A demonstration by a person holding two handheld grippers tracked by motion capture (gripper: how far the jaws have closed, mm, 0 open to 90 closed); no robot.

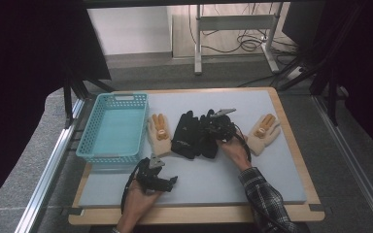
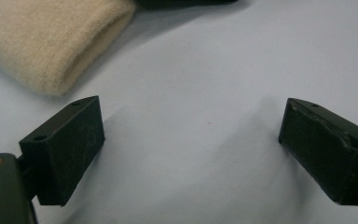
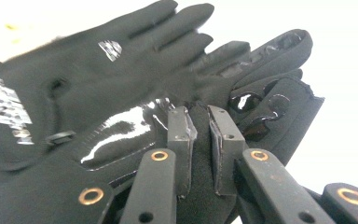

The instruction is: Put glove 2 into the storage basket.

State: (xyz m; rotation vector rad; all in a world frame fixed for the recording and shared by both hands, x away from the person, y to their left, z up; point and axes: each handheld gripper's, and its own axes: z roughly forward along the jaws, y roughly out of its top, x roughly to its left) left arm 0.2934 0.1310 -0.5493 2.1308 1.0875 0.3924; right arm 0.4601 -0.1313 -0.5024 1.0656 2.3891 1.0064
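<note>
Two black gloves [image 1: 190,136] lie overlapping at the middle of the grey mat [image 1: 199,182]. My right gripper [image 1: 209,130] is shut on a fold of one black glove [image 3: 200,163], its jaws almost together [image 3: 198,116]. The other black glove [image 3: 74,93] lies spread to the left of the jaws. A beige glove with orange fingers [image 1: 159,132] lies beside the basket, and a second beige glove [image 1: 265,131] lies at the right. My left gripper [image 1: 164,178] is open just above bare mat near the front [image 2: 191,126], with the beige glove's cuff [image 2: 51,42] ahead to its left.
A light blue plastic basket [image 1: 88,141] stands at the left edge of the mat, with nothing seen in it. The mat rests on a wooden board [image 1: 298,145]. Bare mat stretches along the front and the back right. Table legs and cables stand on the floor beyond.
</note>
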